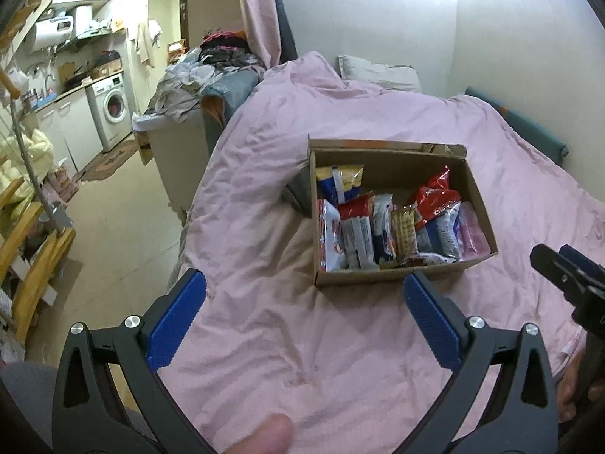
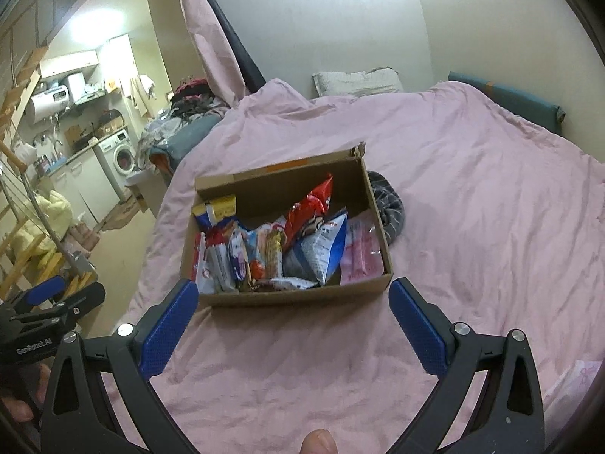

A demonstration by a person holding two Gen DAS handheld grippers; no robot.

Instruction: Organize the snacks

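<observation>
A brown cardboard box (image 1: 397, 162) (image 2: 302, 293) sits on the pink bedspread, packed with several snack packets standing on edge. Among them are a red bag (image 1: 435, 195) (image 2: 308, 208), a blue-and-white bag (image 2: 327, 246), a pink packet (image 1: 472, 234) (image 2: 361, 253) and a yellow-blue packet (image 1: 340, 181) (image 2: 217, 210). My left gripper (image 1: 304, 291) hovers open just short of the box's near wall, nothing between its fingers. My right gripper (image 2: 293, 299) is also open and empty, straddling the box's near edge. Each gripper shows at the edge of the other's view.
A dark striped cloth (image 2: 387, 204) lies right behind the box. A pillow (image 2: 357, 81) rests at the head of the bed by the wall. Left of the bed are floor, a laundry pile (image 1: 211, 64) and a washing machine (image 1: 111, 108).
</observation>
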